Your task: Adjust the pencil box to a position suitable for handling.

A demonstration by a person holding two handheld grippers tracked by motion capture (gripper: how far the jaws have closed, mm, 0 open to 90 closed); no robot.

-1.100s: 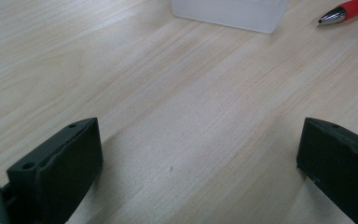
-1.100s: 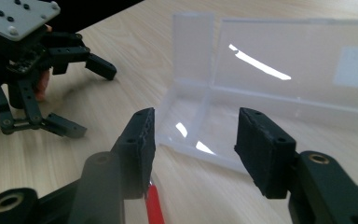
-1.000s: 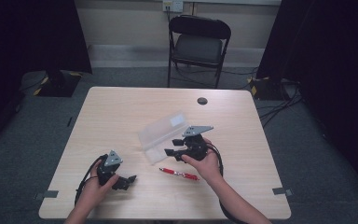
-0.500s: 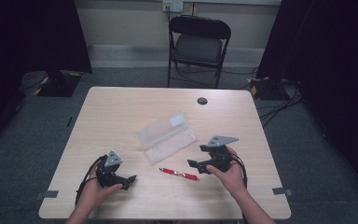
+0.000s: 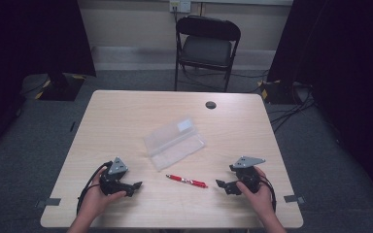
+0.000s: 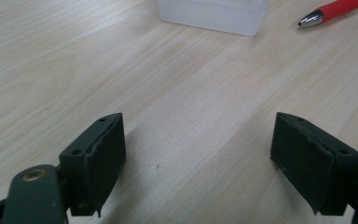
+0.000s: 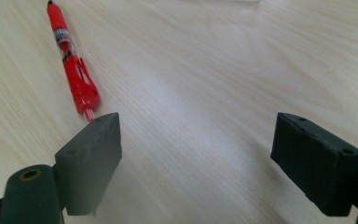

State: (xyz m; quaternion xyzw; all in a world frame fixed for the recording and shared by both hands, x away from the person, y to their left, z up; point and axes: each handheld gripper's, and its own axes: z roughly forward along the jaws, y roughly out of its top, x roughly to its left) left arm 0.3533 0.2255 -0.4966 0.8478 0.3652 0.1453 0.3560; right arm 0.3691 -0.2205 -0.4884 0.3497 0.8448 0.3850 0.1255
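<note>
Looking down on a light wood table (image 5: 126,121) with a chair (image 5: 206,46) behind it and a small dark disc (image 5: 211,105) near the far edge.

Left claw (image 5: 135,185) sitting at the near left, gripped by the left hand (image 5: 97,196), grey plate on top, cable looping off behind. Jaws spread wide in the left gripper view (image 6: 200,163), nothing between them but bare wood. Pointing toward the middle of the table.

Right claw (image 5: 222,186) sitting at the near right, wrapped by the right hand (image 5: 258,194). Also gaping wide in the right gripper view (image 7: 198,161), holding nothing, hovering just over the tabletop or resting on it, can't tell which.

Red pen (image 5: 187,181) lying flat between the two claws, closer to the near edge, touching neither. Showing up in the right gripper view (image 7: 72,65) just past the left jaw, clip end nearest. Silver tip (image 6: 310,18) poking into the top right corner of the left gripper view.

Clear plastic box (image 5: 175,142) lying shut in the middle of the table, angled, just beyond the pen and not touching it. Frosted corner (image 6: 214,14) peeking in at the top of the left gripper view.
</note>
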